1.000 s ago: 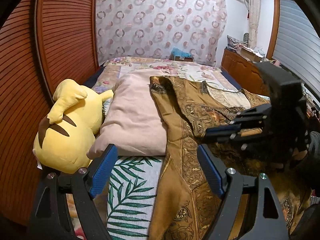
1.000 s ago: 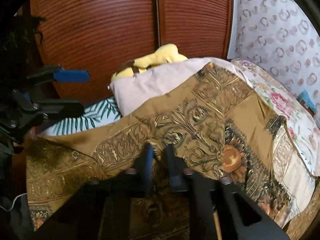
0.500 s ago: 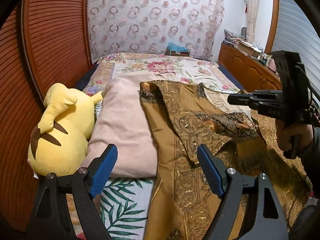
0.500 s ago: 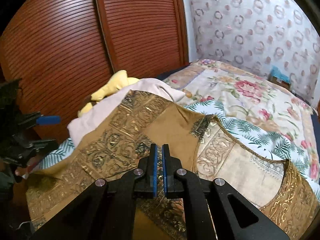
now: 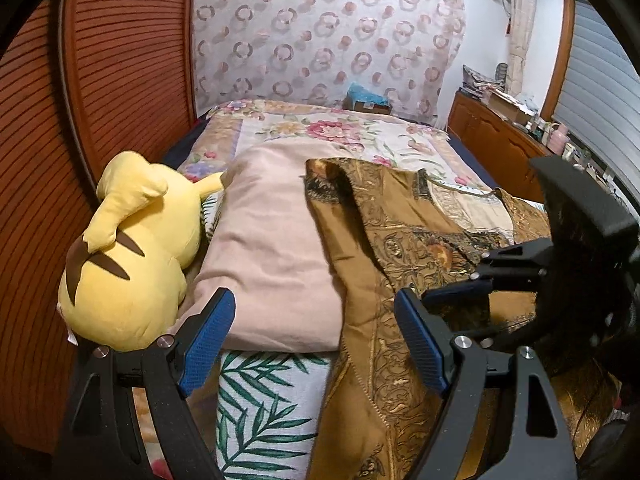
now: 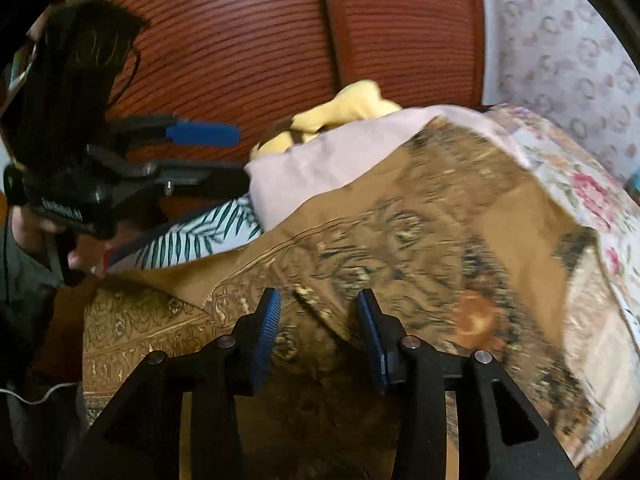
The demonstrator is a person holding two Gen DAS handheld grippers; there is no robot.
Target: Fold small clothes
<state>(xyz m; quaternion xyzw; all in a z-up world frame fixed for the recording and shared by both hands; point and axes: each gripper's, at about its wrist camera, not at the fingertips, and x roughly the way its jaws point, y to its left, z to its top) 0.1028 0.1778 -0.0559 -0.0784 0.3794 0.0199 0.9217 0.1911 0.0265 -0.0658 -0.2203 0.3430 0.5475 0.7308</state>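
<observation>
A brown and gold patterned garment lies spread on the bed, partly over a pink pillow. It also shows in the right wrist view. My left gripper is open and empty above the garment's left edge and the leaf-print sheet. My right gripper is open just above the garment's middle, nothing between its jaws. The right gripper also shows in the left wrist view at the right, low over the cloth. The left gripper shows in the right wrist view at the left.
A yellow plush toy lies left of the pillow against a wooden slatted wall. A floral bedspread covers the far bed. A wooden dresser with clutter stands at the right. A leaf-print sheet lies near.
My right gripper was shut and raised half a second ago; it has come back down over the garment and opened. The left gripper stayed open and shifted slightly.
</observation>
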